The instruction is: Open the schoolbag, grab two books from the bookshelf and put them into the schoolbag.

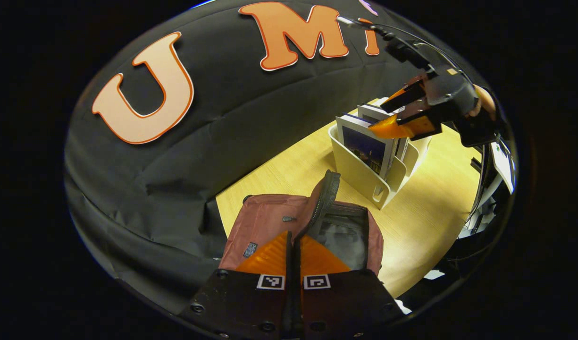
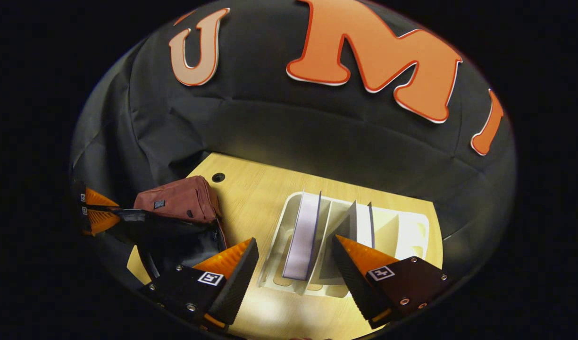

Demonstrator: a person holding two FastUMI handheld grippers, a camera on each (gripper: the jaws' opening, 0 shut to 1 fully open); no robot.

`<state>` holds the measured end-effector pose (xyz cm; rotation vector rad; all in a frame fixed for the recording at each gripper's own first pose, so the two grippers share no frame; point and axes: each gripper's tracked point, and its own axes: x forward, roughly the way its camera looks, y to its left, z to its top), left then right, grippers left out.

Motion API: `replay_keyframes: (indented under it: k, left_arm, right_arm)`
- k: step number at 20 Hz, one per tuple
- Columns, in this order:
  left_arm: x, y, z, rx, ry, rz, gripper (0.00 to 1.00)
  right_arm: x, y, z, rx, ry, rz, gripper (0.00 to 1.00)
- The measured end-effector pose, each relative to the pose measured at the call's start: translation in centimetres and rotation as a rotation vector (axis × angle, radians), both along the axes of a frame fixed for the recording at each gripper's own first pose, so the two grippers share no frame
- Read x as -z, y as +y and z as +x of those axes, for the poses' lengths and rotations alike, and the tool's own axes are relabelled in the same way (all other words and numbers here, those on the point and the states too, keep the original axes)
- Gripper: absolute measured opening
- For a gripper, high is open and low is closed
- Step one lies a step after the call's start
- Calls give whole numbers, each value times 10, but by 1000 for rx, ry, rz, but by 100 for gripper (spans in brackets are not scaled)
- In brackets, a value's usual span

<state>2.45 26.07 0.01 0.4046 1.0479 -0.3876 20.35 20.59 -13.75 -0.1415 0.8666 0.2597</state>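
The maroon schoolbag (image 1: 265,219) lies on the table with its top unzipped and the dark inside (image 1: 345,236) showing. My left gripper (image 1: 293,248) is shut on the bag's zippered flap (image 1: 326,189) and holds it up. In the right gripper view the bag (image 2: 180,200) sits at the left with the left gripper (image 2: 97,210) at its edge. A cream bookshelf rack (image 2: 411,231) holds upright books. My right gripper (image 2: 296,252) is open just above it, its fingers either side of a pale book (image 2: 303,231). A second book (image 2: 362,219) stands further right. The left gripper view shows the right gripper (image 1: 395,111) over the books (image 1: 366,148).
The light wooden table (image 1: 425,212) carries the rack (image 1: 364,179) close to the right of the bag. A round cable hole (image 2: 218,177) sits in the tabletop behind the bag. The black cloth wall runs along the table's far edge. A hand (image 1: 482,101) holds the right gripper.
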Motion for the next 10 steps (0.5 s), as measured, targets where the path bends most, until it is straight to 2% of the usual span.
replay_keyframes:
  k: [2, 6, 10]
  left_arm:
    - [0, 2, 3, 10, -2, -1, 1]
    - [3, 2, 2, 29, 5, -10, 1]
    - [4, 5, 3, 32, 2, -22, 1]
  right_arm:
    - [11, 1, 7, -4, 78, -7, 95]
    - [33, -13, 29, 23, 190, -87, 95]
    - [54, -13, 30, 57, 346, -81, 94]
